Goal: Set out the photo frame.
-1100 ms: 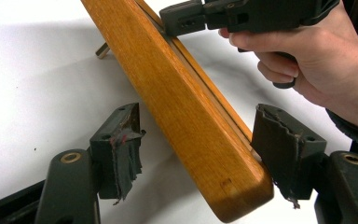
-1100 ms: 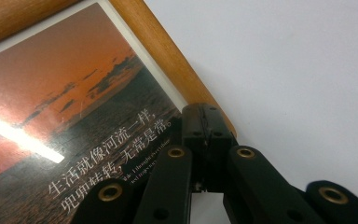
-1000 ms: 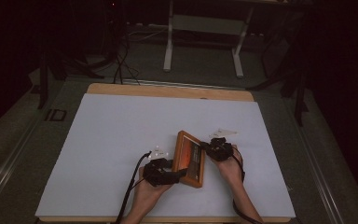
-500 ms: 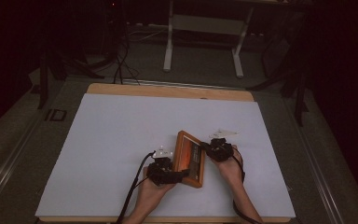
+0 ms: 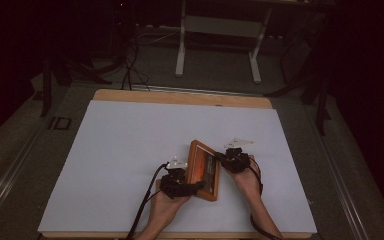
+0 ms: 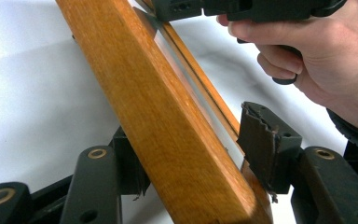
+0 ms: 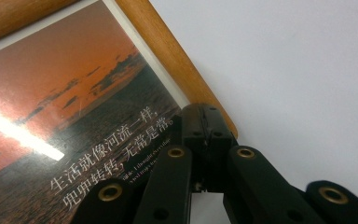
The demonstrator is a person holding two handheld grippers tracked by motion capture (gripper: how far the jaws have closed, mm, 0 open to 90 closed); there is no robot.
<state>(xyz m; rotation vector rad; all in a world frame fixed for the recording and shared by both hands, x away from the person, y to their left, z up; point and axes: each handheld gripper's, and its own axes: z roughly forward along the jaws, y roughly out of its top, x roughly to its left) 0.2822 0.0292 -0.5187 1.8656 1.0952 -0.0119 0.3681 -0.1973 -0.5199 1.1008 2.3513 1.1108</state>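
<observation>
Straddling the wooden picture frame [image 6: 168, 126], left fingers [image 6: 130, 172] closing, right fingers [image 7: 205, 135] clamped together at its edge.

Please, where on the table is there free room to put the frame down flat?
The white table is bare on its left half and along the far edge. It is crowded near the front, where the frame sits between the left gripper and right gripper.

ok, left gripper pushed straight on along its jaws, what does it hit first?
Most likely the wooden picture frame: its edge already lies between the jaws of the left gripper, which have just been closing. Beyond it sits the right gripper in the other hand. Depth is hard to judge.
</observation>
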